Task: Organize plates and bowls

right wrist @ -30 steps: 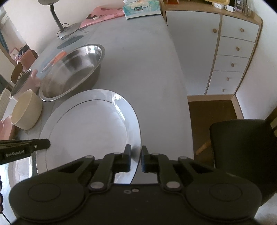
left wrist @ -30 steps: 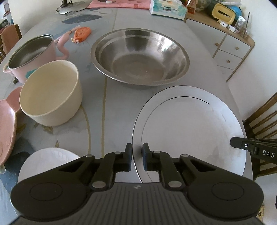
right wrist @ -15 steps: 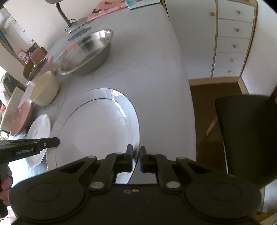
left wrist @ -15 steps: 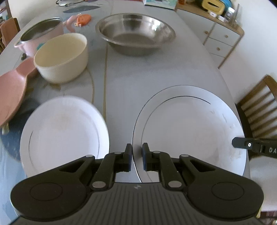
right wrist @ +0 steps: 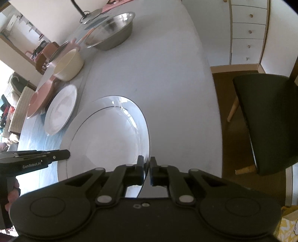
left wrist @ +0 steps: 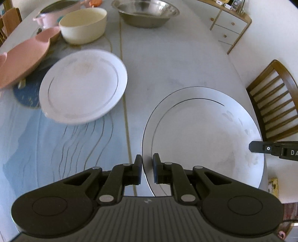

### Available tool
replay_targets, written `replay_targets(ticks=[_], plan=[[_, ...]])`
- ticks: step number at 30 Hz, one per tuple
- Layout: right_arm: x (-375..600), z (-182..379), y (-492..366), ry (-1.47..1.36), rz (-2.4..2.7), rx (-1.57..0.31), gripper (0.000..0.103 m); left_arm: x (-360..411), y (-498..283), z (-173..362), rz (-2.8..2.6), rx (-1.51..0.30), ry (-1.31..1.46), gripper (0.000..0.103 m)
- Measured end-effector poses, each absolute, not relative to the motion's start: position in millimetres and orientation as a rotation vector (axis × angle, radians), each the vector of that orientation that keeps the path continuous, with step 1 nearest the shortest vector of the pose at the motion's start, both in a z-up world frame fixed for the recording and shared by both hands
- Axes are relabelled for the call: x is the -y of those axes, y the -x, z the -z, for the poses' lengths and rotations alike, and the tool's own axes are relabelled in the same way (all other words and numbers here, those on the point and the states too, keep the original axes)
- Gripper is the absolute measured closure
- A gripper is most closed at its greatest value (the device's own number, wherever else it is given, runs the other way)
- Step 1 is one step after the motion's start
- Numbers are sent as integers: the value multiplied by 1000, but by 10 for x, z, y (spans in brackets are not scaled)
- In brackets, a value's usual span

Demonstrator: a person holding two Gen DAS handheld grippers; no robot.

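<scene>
A large steel plate (left wrist: 204, 135) is held up off the table by both grippers. My left gripper (left wrist: 147, 163) is shut on its left rim. My right gripper (right wrist: 146, 165) is shut on its right rim (right wrist: 147, 141). A smaller white plate (left wrist: 82, 85) lies on the table to the left; it also shows in the right wrist view (right wrist: 61, 109). Behind it stand a cream bowl (left wrist: 83, 24), a pink plate (left wrist: 20, 59), a pink pot (left wrist: 54, 11) and a big steel bowl (left wrist: 145, 13).
The table (left wrist: 167, 61) has a blue jellyfish print on its near left part. A wooden chair (left wrist: 275, 100) stands at the right edge, with a white drawer cabinet (right wrist: 247, 31) beyond. A dark chair seat (right wrist: 264, 121) is to the right.
Both grippers have lifted the steel plate and pulled it back toward the near side. The white plate and the bowls now show farther away and more of the near table is in view.
</scene>
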State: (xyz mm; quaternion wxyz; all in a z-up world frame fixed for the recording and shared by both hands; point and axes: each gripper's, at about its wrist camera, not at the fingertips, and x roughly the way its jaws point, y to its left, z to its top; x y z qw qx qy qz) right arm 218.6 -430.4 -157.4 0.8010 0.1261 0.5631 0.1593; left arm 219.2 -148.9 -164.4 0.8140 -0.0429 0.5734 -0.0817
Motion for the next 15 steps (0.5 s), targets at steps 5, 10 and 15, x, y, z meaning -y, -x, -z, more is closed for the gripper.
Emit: replay_targets(ticks=[5, 10, 15], plan=[[4218, 1600, -1982, -258, -329, -1214, 96, 1453, -1929, 1634, 207, -1229, 61, 93], [4176, 1604, -1841, -260, -311, -1227, 96, 1419, -1772, 1639, 242, -1232, 45, 93], [4102, 1627, -1740, -243, -283, -1236, 95, 1393, -1719, 1640, 280, -1227, 11, 93]])
